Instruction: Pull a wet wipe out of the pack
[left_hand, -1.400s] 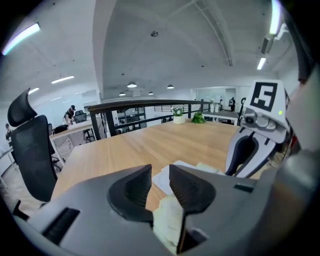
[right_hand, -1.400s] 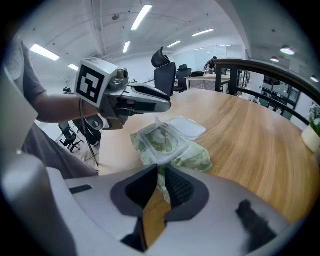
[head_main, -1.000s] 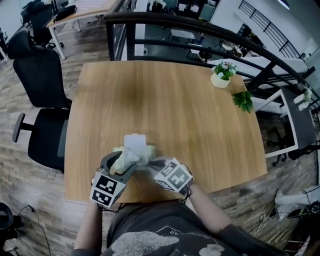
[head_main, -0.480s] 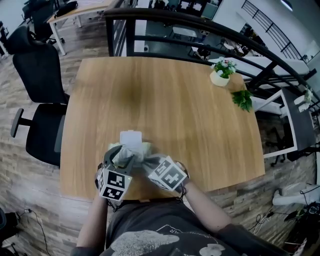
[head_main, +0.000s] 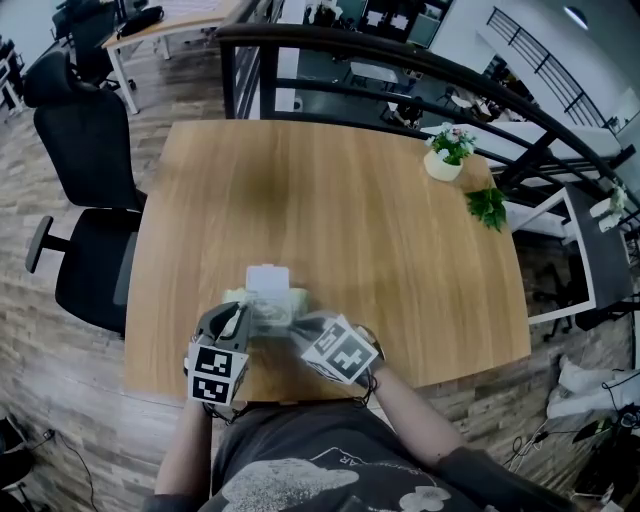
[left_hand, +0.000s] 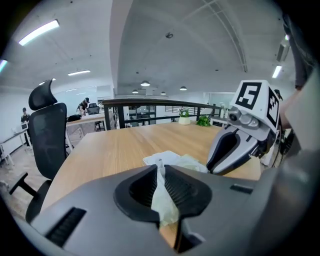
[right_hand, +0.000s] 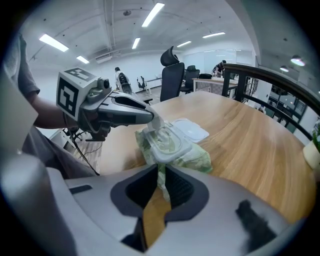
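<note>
The green wet wipe pack (head_main: 282, 303) lies near the table's front edge with its white lid (head_main: 267, 277) flipped open. My left gripper (head_main: 243, 318) is at the pack's opening, and its jaws have just been closing. They now pinch a pale wet wipe (left_hand: 163, 199) that rises from the opening. In the right gripper view the left gripper (right_hand: 151, 119) holds the wipe's tip (right_hand: 159, 126) just above the pack (right_hand: 175, 150). My right gripper (right_hand: 161, 173) is shut on the near end of the pack, pinning it against the table (head_main: 330, 200).
A small white pot with flowers (head_main: 443, 158) and a green sprig (head_main: 487, 205) sit at the table's far right. A black office chair (head_main: 88, 190) stands at the left. A dark railing (head_main: 400, 60) runs behind the table.
The left gripper's jaws stood wide over the pack before and are now closed together on the wipe. That gripper has shifted a little and dipped. The right gripper has stayed in place.
</note>
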